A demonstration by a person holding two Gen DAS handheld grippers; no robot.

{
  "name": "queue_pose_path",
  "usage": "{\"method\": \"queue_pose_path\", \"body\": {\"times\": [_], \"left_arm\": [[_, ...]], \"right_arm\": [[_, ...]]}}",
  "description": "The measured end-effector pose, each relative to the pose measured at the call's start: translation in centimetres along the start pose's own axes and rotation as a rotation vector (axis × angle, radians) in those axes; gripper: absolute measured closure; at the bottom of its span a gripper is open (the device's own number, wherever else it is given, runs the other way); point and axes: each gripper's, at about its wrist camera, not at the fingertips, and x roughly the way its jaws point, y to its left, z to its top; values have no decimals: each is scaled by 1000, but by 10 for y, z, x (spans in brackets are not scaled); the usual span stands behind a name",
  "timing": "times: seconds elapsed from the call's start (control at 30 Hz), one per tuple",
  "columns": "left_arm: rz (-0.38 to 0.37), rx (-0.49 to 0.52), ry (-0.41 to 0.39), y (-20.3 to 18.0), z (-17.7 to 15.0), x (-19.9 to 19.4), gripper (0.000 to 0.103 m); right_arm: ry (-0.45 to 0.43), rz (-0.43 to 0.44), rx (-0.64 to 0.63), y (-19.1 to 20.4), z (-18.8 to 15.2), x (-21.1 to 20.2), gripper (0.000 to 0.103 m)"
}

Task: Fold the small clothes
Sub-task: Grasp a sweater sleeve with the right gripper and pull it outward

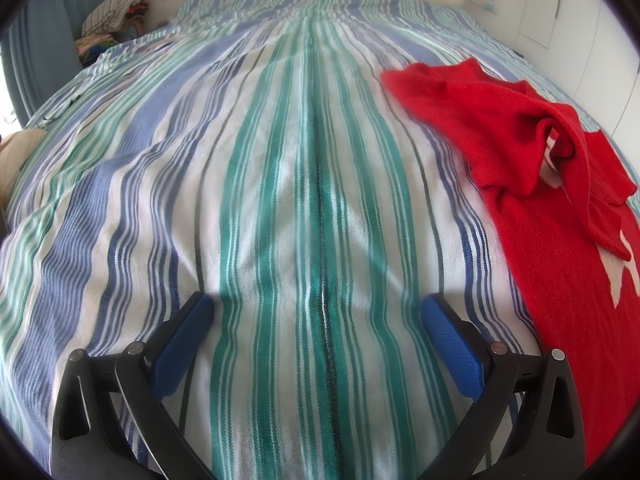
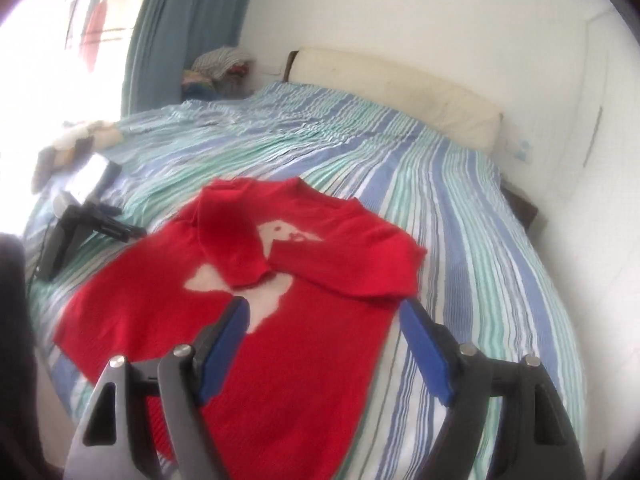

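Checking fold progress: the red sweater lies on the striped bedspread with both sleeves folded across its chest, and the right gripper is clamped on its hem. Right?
Not quite. The right gripper is open above the red sweater, gripping nothing, as the right wrist view shows. Both sleeves are folded across it on the striped bedspread.

No readable words, numbers, labels or brand marks anywhere in either view. Only a white shape on the front of the red sweater (image 2: 280, 360), partly covered by the folded sleeves, without letters. Small bluish marks on the wall plate (image 1: 489, 0) beside the bed, too blurred to read.
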Motion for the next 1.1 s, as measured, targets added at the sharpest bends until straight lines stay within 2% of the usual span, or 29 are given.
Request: {"method": "queue_pose_path", "body": {"times": [0.03, 0.07, 0.13, 0.2, 0.27, 0.33, 0.37, 0.4, 0.43, 0.5, 0.6, 0.73, 0.8, 0.93, 1.03, 1.1], "left_arm": [[0, 0, 0, 0, 0, 0, 0], [0, 0, 0, 0, 0, 0, 0], [0, 0, 0, 0, 0, 0, 0], [0, 0, 0, 0, 0, 0, 0], [0, 0, 0, 0, 0, 0, 0], [0, 0, 0, 0, 0, 0, 0], [0, 0, 0, 0, 0, 0, 0], [0, 0, 0, 0, 0, 0, 0], [0, 0, 0, 0, 0, 0, 0], [0, 0, 0, 0, 0, 0, 0], [0, 0, 0, 0, 0, 0, 0], [0, 0, -1, 0, -1, 0, 0], [0, 0, -1, 0, -1, 0, 0], [0, 0, -1, 0, -1, 0, 0], [0, 0, -1, -1, -1, 0, 0], [0, 0, -1, -1, -1, 0, 0]], "right_arm": [[44, 19, -54, 0, 10, 28, 28], [109, 49, -99, 1, 17, 58, 39], [232, 87, -179, 5, 21, 116, 49], [333, 134, -210, 12, 20, 162, 51], [358, 153, -266, 25, 17, 191, 51], [314, 159, -291, 33, 17, 206, 51], [303, 178, -249, 30, 19, 213, 57], [305, 208, -172, 22, 22, 219, 70], [308, 215, -89, 10, 26, 223, 97], [244, 200, 60, -24, 32, 213, 97], [146, 137, 298, -104, 22, 177, 97], [57, 6, 663, -224, -38, 113, 97], [45, -56, 783, -265, -78, 89, 97], [66, -123, 975, -308, -153, 70, 97], [47, -129, 1117, -327, -188, 76, 97], [42, -146, 1153, -332, -207, 78, 97]]}}
